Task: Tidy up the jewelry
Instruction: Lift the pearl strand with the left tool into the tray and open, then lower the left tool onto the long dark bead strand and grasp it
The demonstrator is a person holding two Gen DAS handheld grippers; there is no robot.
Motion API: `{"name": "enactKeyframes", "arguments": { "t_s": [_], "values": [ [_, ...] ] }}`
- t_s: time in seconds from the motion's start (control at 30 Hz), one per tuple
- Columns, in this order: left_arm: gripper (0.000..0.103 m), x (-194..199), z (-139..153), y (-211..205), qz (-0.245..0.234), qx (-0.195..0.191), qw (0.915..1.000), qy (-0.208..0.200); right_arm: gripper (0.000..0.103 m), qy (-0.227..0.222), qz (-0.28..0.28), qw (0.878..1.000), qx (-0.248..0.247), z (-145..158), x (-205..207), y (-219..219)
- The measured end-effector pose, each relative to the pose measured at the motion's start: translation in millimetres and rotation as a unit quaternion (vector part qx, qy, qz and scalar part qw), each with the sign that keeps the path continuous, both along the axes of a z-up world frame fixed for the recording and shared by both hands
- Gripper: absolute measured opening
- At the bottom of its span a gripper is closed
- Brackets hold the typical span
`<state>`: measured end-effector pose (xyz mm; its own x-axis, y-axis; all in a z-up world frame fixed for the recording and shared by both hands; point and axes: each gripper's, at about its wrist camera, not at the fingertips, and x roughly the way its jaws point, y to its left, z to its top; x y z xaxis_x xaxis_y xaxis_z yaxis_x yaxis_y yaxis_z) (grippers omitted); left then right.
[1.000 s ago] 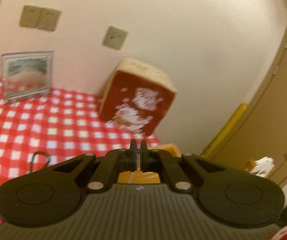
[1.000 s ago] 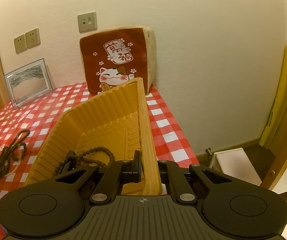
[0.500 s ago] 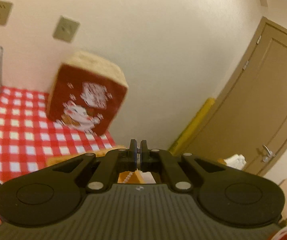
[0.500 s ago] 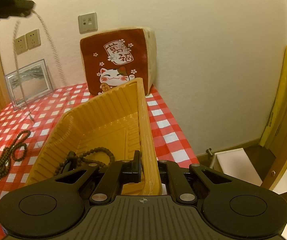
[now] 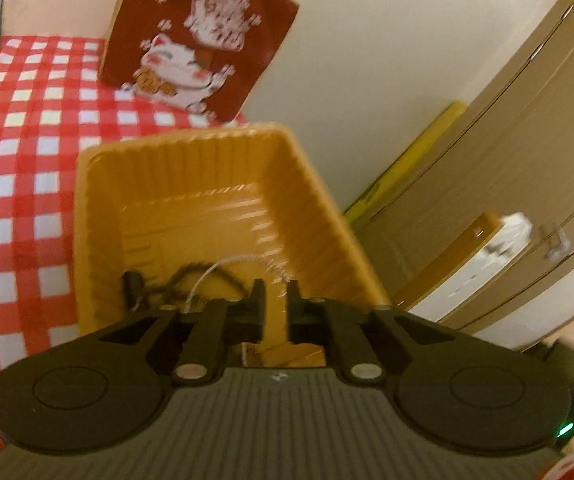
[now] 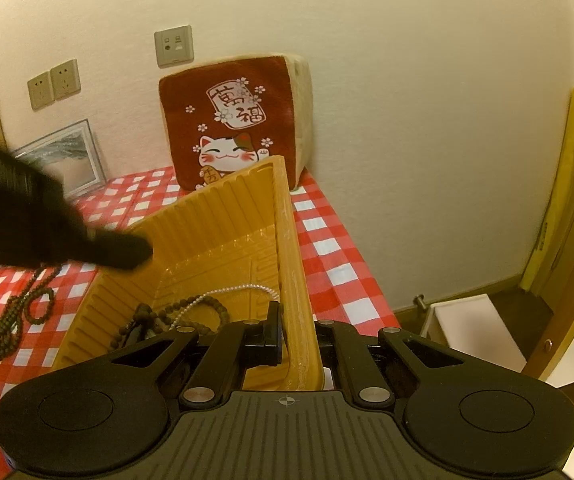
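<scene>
Left gripper [image 5: 275, 296]: hangs over the near end of the yellow tray, pointing down into it; the jaws are opening, with a clear gap and nothing between the fingertips. In the right wrist view it shows as a dark blurred shape [image 6: 127, 250] above the tray's left wall.

Right gripper [image 6: 293, 320]: pressed together on the tray's right wall, one finger inside the tray and one outside, pinching the rim.

Yellow tray [image 6: 223, 216]: ribbed plastic, sitting on the tabletop with its right side lifted, so it stands tilted.

Pearl necklace [image 6: 223, 292]: a thin pale strand lying inside the tray, arching from the dark beads toward the right wall; in the left wrist view [image 5: 223, 266] it is smeared by motion, so whether it fully rests on the tray floor is hard to say.

Dark bead necklace in tray [image 6: 175, 314]: coiled at the tray's near left corner, under part of the pearl strand.

Second dark bead string [image 6: 19, 316]: on the tabletop left of the tray, apart from it.

Tabletop [image 6: 327, 248]: covered with a red and white checked cloth.

Cat cushion [image 6: 231, 128]: red with a white lucky cat, leaning on the wall behind the tray.

Picture frame [image 6: 67, 158]: propped against the wall at the back left.
</scene>
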<state>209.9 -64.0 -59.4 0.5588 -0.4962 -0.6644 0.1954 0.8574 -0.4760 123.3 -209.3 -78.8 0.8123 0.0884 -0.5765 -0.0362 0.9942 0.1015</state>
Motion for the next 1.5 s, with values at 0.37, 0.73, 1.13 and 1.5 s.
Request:
{"name": "enactKeyframes", "arguments": {
  "t_s": [0.37,0.73,1.13,1.5],
  "values": [
    [0.024,-27,-6,44,0.042,0.037,0.9984,0.008,0.006,0.001,-0.002,1.0,0.002,-1,0,0],
    [0.025,-55,-19,110,0.125,0.106,0.9864,0.009,0.006,0.001,-0.001,1.0,0.001,-2,0,-1],
    [0.025,-62,-38,138,0.144,0.182,0.9727,-0.003,0.005,0.001,-0.003,1.0,-0.002,-4,0,-1],
    [0.025,-19,-56,146,0.134,0.233,0.9628,-0.026,0.005,0.003,-0.004,1.0,-0.007,-4,0,0]
  ]
}}
